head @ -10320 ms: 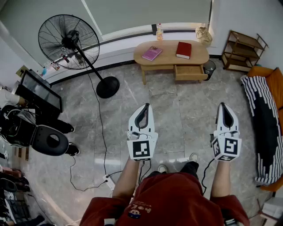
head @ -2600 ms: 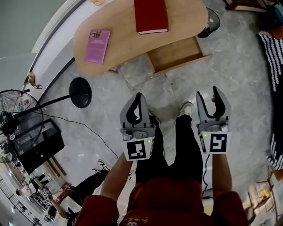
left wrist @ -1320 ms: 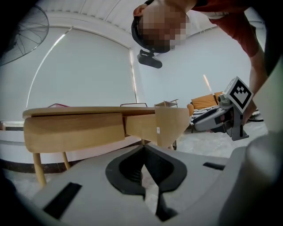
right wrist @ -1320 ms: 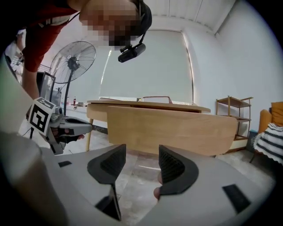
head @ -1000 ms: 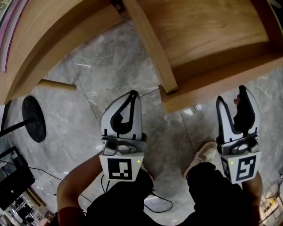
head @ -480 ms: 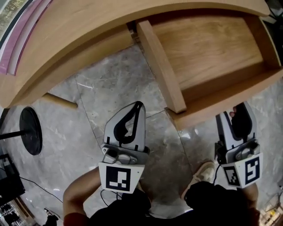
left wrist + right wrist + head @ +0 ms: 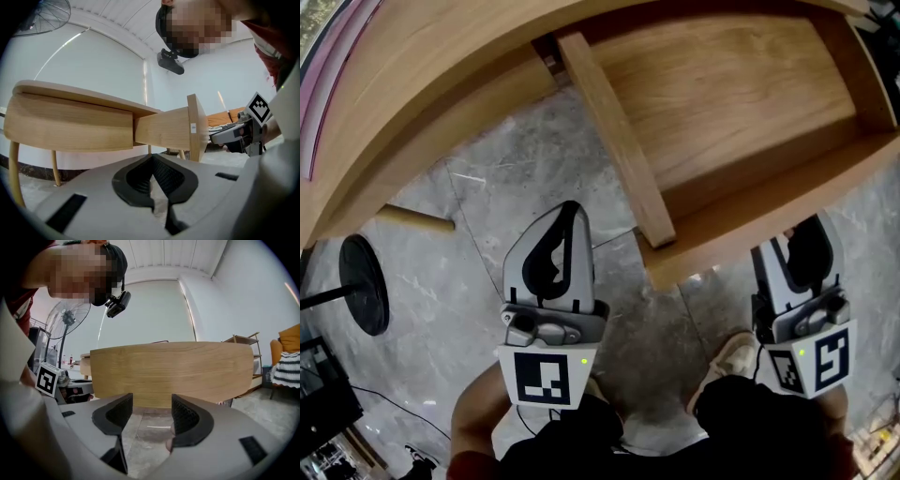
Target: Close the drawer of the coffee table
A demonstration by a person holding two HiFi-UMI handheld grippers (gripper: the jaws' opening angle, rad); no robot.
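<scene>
**mo:** so how far along is this, drawer shut yet?

**kit:** nope, basically 0 done. The drawer (image 7: 741,112) sticks well out from under the coffee table (image 7: 422,84), and from the head view you look straight down onto its bare wooden bottom. The whole push is left

**mo:** grippers doing anything?

**kit:** right gripper (image 7: 795,246) sits very close to the drawer front (image 7: 769,211), fingers spread wide with nothing between them. The panel fills the right gripper view just past the pads (image 7: 187,418), so it looks lined up for a shove imo. Left gripper (image 7: 565,216) hangs over the floor (image 7: 534,159) beside the drawer's near corner, its 2 fingers pressed together on nothing

**mo:** is the right one actually touching the front?

**kit:** can't tell, from above the panel's edge crowds the fingertips and the gripper view doesn't settle it either. Other stuff I can't make out: no handle visible anywhere, the back of the drawer is tucked under the coffee table so no idea how far it has to slide, and only 1 table leg (image 7: 412,222) shows, the rest is cut off
</scene>
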